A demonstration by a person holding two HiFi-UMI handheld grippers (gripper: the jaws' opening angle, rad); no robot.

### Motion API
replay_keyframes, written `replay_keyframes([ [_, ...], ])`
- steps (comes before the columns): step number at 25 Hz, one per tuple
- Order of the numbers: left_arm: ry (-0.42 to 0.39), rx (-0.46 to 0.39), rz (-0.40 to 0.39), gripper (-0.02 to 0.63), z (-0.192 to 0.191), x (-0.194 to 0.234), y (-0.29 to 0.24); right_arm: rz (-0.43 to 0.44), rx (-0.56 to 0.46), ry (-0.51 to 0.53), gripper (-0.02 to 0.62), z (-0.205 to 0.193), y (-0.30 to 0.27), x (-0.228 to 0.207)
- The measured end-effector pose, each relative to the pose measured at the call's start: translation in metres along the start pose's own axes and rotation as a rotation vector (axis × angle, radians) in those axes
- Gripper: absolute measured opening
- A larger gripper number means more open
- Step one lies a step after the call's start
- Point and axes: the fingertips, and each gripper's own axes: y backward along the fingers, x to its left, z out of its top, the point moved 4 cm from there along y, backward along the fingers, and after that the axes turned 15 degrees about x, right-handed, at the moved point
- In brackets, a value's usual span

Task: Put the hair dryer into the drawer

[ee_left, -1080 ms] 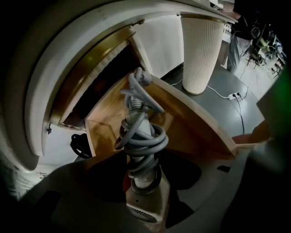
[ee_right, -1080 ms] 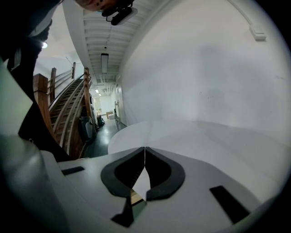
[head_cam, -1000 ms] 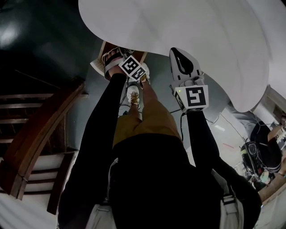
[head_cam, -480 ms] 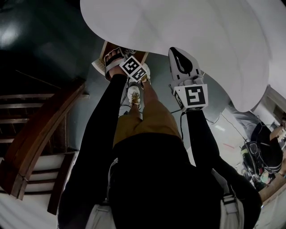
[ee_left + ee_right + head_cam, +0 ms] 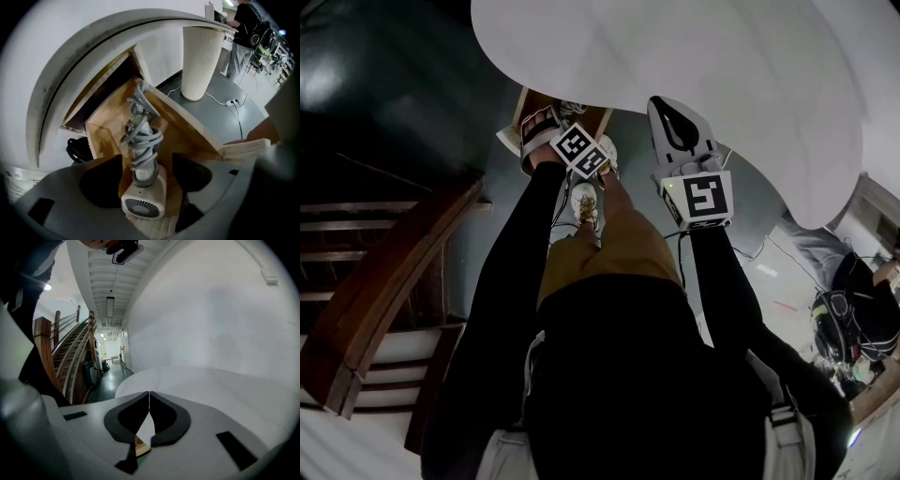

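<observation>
The cream hair dryer (image 5: 143,188) lies in the open wooden drawer (image 5: 105,126) under the white table, its grey cord (image 5: 143,136) wound round the handle. My left gripper (image 5: 146,180) points steeply down over it. Its jaws are opening and stand on either side of the dryer's body, with the pads clear of it. In the head view the left gripper (image 5: 542,127) hangs over the drawer (image 5: 595,117). My right gripper (image 5: 675,120) is held beside it at the table's edge. It is shut (image 5: 149,401) with nothing between its fingers.
The round white tabletop (image 5: 694,75) overhangs the drawer, on a ribbed white pedestal (image 5: 201,61). A wooden staircase (image 5: 375,281) runs along the left. A black cable bundle (image 5: 77,150) lies beside the drawer, a white cable (image 5: 229,101) crosses the floor, and a person (image 5: 243,23) stands beyond.
In the head view the left gripper's jaws look slightly wider apart over the drawer. Both hands have hardly shifted.
</observation>
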Motion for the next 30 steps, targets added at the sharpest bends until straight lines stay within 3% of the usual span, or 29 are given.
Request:
replay_keyframes([
  [9,0.063,-0.07,-0.026,0.344,-0.006,0.007,0.02,-0.029,-0.012,0.022,0.026,0.013,0.009,0.003],
  [19,0.167,-0.186,0.016,0.344,-0.016,0.028,0.065,-0.074,0.001,0.038,0.026,0.03,0.025,0.012],
  [30,0.362,-0.387,0.079,0.344,-0.048,0.062,0.136,-0.138,-0.077,0.032,0.026,0.061,0.065,0.049],
])
